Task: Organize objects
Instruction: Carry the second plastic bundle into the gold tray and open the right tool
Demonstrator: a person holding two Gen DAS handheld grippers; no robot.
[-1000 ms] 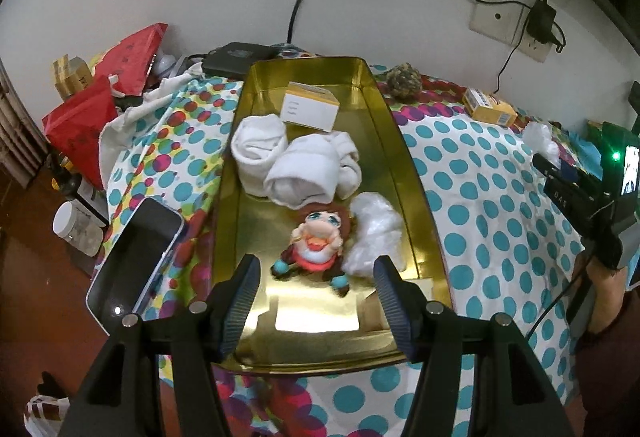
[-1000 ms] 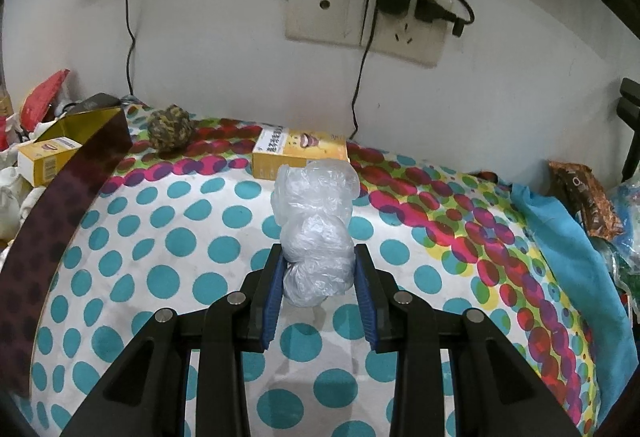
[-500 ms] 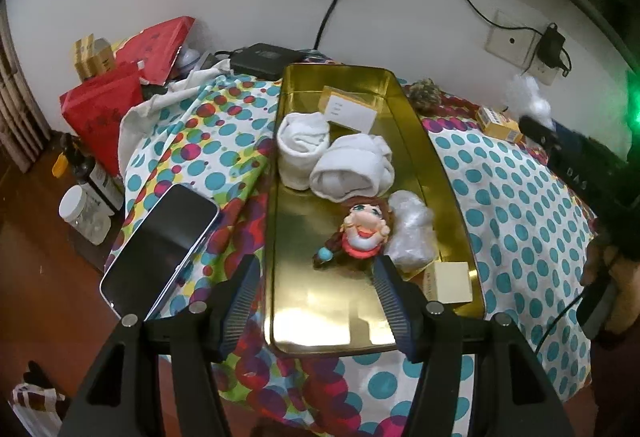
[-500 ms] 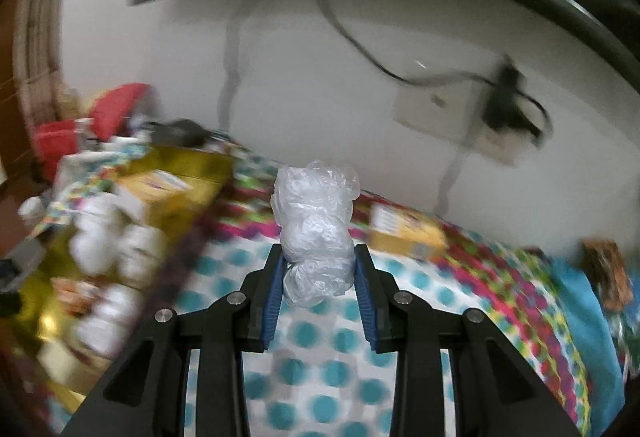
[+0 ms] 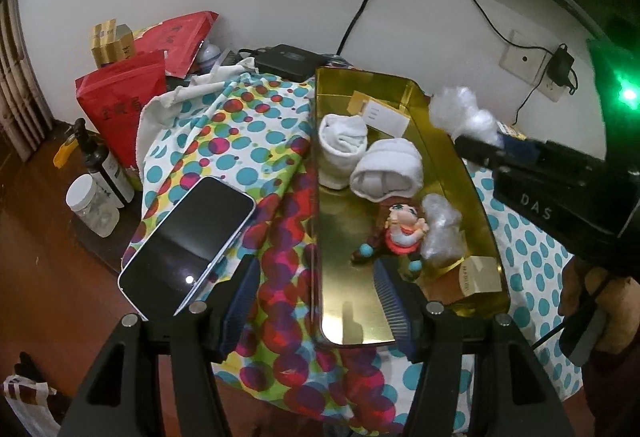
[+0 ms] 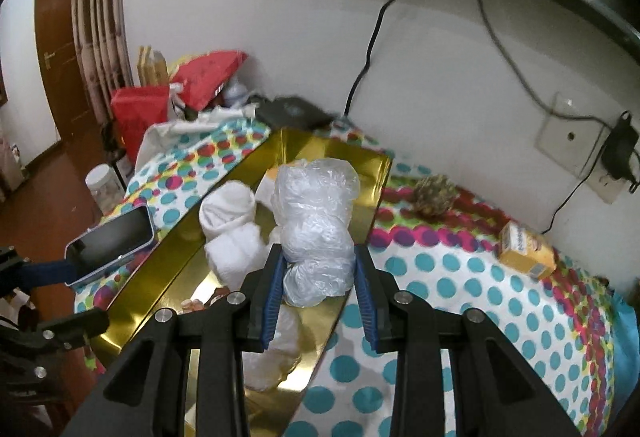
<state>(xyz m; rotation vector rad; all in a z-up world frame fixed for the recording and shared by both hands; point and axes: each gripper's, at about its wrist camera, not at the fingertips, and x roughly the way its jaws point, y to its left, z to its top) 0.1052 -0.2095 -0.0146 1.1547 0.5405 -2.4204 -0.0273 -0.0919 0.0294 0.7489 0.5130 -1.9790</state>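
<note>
A gold tray [image 5: 344,289] lies on the dotted cloth and also shows in the right wrist view [image 6: 168,261]. It holds two white rolled socks [image 5: 386,169], a small doll [image 5: 400,229], a clear plastic wad [image 5: 440,233] and two small boxes [image 5: 478,275]. My right gripper [image 6: 318,295] is shut on a crumpled clear plastic bag [image 6: 316,221] and holds it above the tray's right rim; the bag shows in the left wrist view [image 5: 464,115] too. My left gripper [image 5: 320,301] is open and empty over the tray's near left edge. A smartphone [image 5: 188,241] lies left of the tray.
Red bags [image 5: 124,105], bottles [image 5: 104,169] and a jar [image 5: 90,205] stand at the left off the cloth. A black box [image 5: 290,61] sits behind the tray. A yellow box [image 6: 528,249] and a woven ball [image 6: 434,195] lie right of the tray. A wall socket with charger [image 6: 592,157] is behind.
My right gripper has lifted the plastic bag off the cloth and swung left over the tray. My left gripper has drawn back and shifted left; the phone is now nearer its left finger.
</note>
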